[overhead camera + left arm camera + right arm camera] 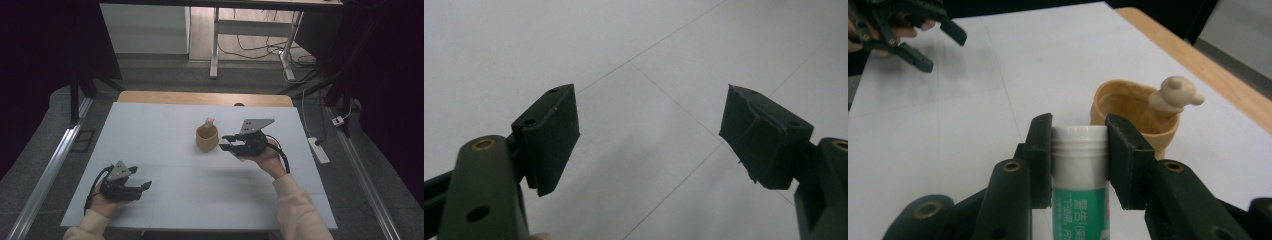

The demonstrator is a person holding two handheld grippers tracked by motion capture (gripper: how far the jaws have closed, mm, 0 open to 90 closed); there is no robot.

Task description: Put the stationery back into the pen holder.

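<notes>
right gripper view, tube clamped in right gripper, white cap end pointing toward cup

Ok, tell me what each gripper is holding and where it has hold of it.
The right gripper clamps a white tube with a green label by its sides just below the white cap. The left gripper is open and holds nothing.

The tube's lower part is cut off by the frame's bottom edge.

White tube with green label band, clamped in right claw: white Chinese print is showing at about 6 o'clock in the right gripper view. First characters are reading "警告"; the lines beneath are running too small and cropped to read.
</notes>
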